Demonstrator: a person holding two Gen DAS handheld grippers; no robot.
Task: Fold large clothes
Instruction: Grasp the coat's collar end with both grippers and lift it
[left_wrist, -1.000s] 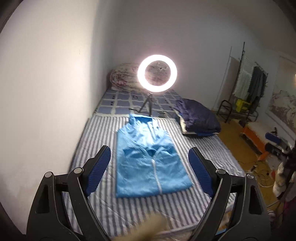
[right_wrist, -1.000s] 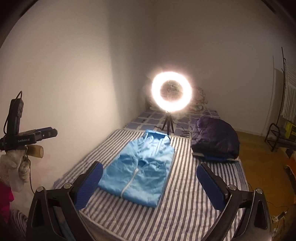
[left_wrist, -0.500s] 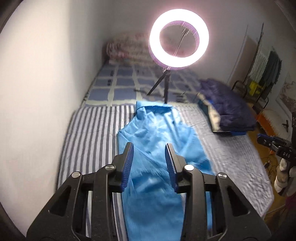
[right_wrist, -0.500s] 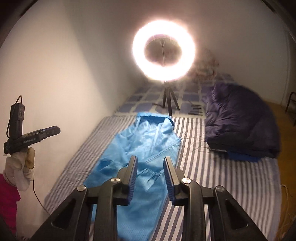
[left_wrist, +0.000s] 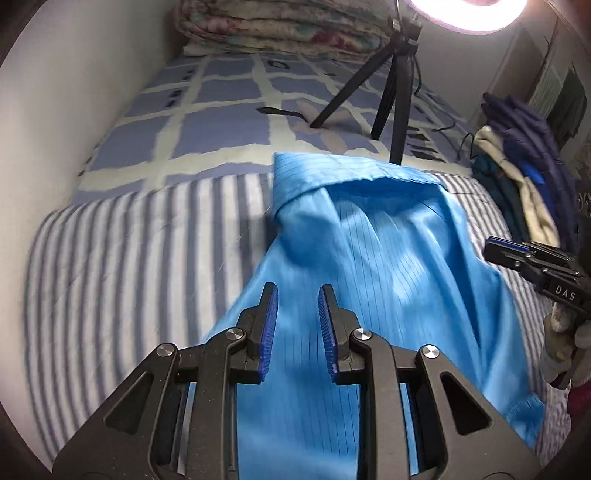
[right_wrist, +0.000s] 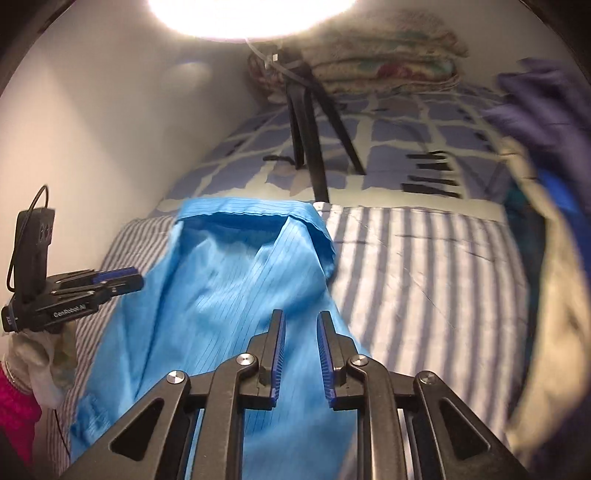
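The left gripper (left_wrist: 295, 286) hangs over the near left part of a bright blue, thin, pinstriped zip jacket (left_wrist: 373, 266) spread on the bed. Its blue ribbed pads (left_wrist: 269, 325) have just been closing and now stand a narrow gap apart, with nothing pinched between them; the cloth lies below, apparently untouched. The right gripper (right_wrist: 298, 313) does the same over the jacket's near right edge, jaws drawn in to a slim gap, just been closing, empty as well.

The jacket lies front up and lengthwise on a blue-and-white striped bedsheet (left_wrist: 122, 258), collar (left_wrist: 332, 168) at the far end, hem towards the person. It looks light and soft, a little slick, so it will likely slump and slide rather than hold a crease. I would pinch it at an edge or seam, where the doubled cloth gives the pads something to bite, and each side in step so it does not skew.

Just beyond the collar a black tripod (left_wrist: 388, 88) carries a glowing ring light (left_wrist: 469, 14). A blue-and-cream checked sheet (left_wrist: 221, 92) runs to a folded floral quilt (left_wrist: 280, 29) against the far wall. A heap of dark blue and beige clothing (left_wrist: 524, 162) sits to the right, well apart from the jacket.
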